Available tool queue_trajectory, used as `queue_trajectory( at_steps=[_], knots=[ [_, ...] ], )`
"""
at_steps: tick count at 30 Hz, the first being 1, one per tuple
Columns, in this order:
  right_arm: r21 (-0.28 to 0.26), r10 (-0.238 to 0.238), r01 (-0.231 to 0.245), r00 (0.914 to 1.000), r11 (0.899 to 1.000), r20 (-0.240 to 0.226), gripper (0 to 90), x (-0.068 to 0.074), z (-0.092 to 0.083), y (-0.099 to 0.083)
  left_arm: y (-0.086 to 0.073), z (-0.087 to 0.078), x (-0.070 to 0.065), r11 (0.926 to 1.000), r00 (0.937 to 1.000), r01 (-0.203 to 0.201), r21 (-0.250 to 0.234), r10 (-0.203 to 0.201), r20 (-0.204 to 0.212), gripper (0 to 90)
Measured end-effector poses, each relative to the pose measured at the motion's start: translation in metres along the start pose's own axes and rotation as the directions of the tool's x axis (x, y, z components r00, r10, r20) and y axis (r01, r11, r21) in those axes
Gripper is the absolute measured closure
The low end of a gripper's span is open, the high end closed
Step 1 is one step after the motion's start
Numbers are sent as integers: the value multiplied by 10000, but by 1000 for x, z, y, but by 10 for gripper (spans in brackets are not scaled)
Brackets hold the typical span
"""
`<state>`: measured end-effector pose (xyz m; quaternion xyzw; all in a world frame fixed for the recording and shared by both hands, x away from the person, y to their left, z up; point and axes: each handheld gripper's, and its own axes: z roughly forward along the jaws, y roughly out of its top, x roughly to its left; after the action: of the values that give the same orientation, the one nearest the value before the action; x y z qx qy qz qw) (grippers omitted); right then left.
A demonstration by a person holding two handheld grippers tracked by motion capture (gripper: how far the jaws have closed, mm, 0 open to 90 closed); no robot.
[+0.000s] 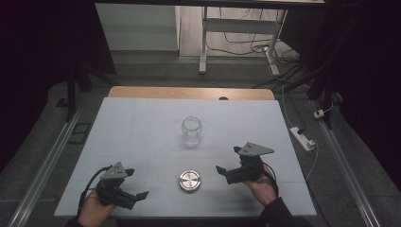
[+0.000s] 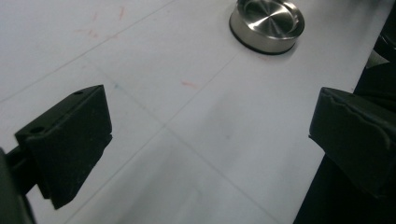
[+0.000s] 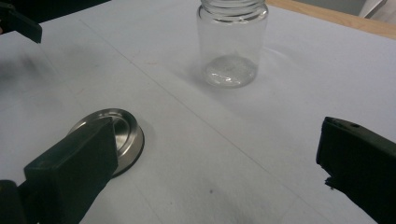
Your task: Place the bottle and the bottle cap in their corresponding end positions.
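**Both grippers empty and wide; lid and jar untouched on the table**

Left gripper [image 1: 135, 187]: held low near the front left of the table, jaws spread wide, nothing between them. In its own view bare white table surface [image 2: 187, 130] lies between the jaws.

Right gripper [image 1: 228, 163]: held at the front right, jaws likewise spread wide and empty. Its own view looks over both items.

Metal lid [image 1: 190, 181]: lies flat on the table between the two grippers, nearer the front edge, apart from both. It is a shallow round cap of brushed steel with a dark band at its base.

Glass jar [image 1: 191, 130]: stands upright and open-mouthed beyond the lid, near the table's middle, well apart from either gripper. It looks empty.

Handling judgement: the lid is probably stiff and light, its polished wall slippery; take it across the rim, jaws on opposite sides of the low wall, close to the table. The jar is rigid, breakable and smooth; a hold around the body below the threaded neck should steady it best. Too light a squeeze risks slipping.
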<state>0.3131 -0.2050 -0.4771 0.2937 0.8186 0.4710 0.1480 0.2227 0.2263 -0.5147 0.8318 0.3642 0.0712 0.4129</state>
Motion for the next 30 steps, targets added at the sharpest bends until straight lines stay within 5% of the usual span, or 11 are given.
queue_trajectory(
  at_steps=[14, 20, 30],
  knots=[
    [-103, 423, -417, 9975, 9991, 559, 0, -6, -37, -22, -28, -26, 6, 9956, 9964, 772, -539, -789, -295, 1],
    [47, 754, -762, 9922, 9971, 989, 0, -8, -53, -33, -37, -36, 12, 9891, 9910, 1218, -829, -1259, -462, 3],
    [516, 918, -1023, 9802, 9934, 1753, 0, -1, -74, -52, -44, -44, 14, 9880, 9847, 1356, -737, -1426, -1005, 5]
  ],
)
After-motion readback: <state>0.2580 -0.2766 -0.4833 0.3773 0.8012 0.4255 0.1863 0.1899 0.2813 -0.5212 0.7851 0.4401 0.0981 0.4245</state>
